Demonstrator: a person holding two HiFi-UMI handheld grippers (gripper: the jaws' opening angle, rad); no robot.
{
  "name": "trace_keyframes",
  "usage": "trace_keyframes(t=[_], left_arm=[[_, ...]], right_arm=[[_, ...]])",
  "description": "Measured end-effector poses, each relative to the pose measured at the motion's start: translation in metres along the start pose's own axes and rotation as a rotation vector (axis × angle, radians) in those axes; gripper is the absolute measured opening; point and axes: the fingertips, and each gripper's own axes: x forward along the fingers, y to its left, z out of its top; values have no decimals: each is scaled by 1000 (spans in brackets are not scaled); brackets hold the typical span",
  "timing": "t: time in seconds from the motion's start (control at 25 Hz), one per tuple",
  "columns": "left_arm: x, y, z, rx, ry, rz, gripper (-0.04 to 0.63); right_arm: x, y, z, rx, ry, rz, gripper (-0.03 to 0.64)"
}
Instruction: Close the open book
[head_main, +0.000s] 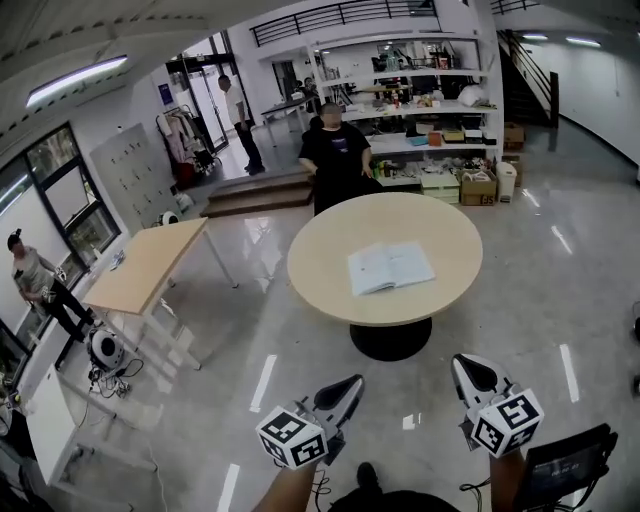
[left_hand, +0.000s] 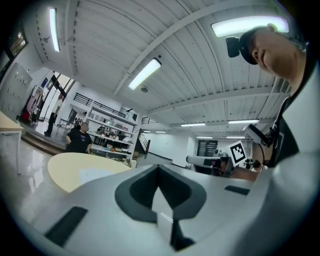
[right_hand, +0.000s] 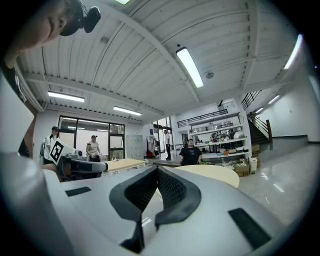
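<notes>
An open book (head_main: 390, 267) with pale pages lies flat near the middle of a round beige table (head_main: 320, 265) on a black pedestal. My left gripper (head_main: 352, 382) and my right gripper (head_main: 463, 362) are held side by side over the floor, well short of the table's near edge, both pointing toward it. Each is shut with nothing between its jaws. The left gripper view shows the shut left gripper (left_hand: 158, 167) with the table (left_hand: 65, 167) ahead at left and the book (left_hand: 95, 173) as a pale patch. The right gripper (right_hand: 157, 169) points at the table (right_hand: 215, 173).
A person in black (head_main: 335, 160) stands just behind the round table. A rectangular wooden table (head_main: 150, 265) stands at left, with another person (head_main: 35, 285) beyond it. A black chair (head_main: 570, 465) is at bottom right. Shelves (head_main: 430, 110) and low steps (head_main: 260, 192) line the back.
</notes>
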Motion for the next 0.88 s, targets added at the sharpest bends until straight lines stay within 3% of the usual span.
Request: trace_keyframes(t=[0.36,0.68,0.88], left_arm=[[35,135,34,-21,-8,-37,-11],[89,212,42,-39,1,-43,-11],[138,263,58,-7,7,-8,-11]], right_arm=[[128,-17,14,14,18,-63,-2],[225,-48,13,5,51,-24,-2],[293,-92,18,20,32,4,-2]])
